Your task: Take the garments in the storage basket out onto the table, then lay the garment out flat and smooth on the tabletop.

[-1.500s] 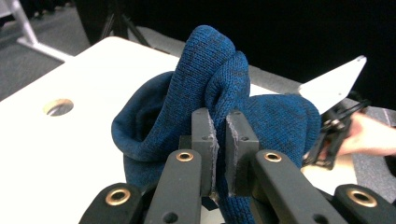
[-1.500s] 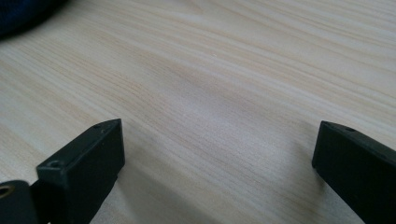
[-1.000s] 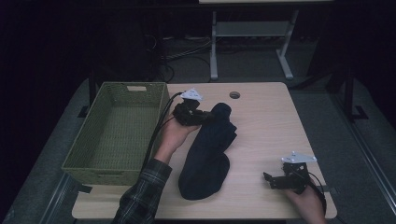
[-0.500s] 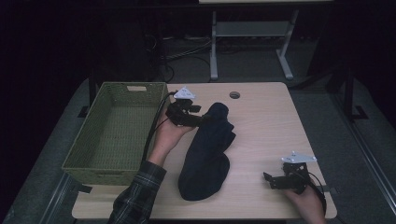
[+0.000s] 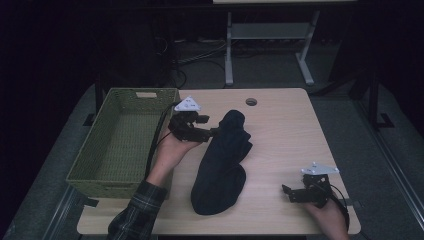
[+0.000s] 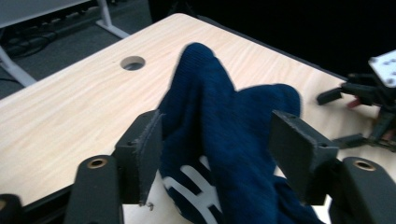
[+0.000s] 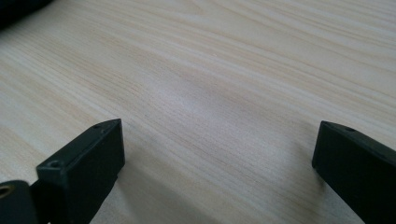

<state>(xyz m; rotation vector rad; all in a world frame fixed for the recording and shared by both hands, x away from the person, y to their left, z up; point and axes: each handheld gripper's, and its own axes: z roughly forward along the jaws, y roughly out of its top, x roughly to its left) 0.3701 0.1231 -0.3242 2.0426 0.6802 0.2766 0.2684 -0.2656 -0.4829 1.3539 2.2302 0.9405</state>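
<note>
- our left gripper has slid toward the table's left edge since a second ago, when it sat right over the top of the dark blue garment; now it sits between the garment and the woven basket.
- its jaws stand spread, with the cloth bunched between the pads but not yet pinched; a white printed mark shows on the fabric in the left gripper view.
- the garment itself hasn't shifted: it lies lengthwise down the middle of the table, from near the cable hole to close to the near edge.
- our right gripper has stayed by the near right corner, jaws wide apart over bare wood.
- we judge the grasp is being re-set at the garment's far end, so the lift toward the basket hasn't begun.
</note>
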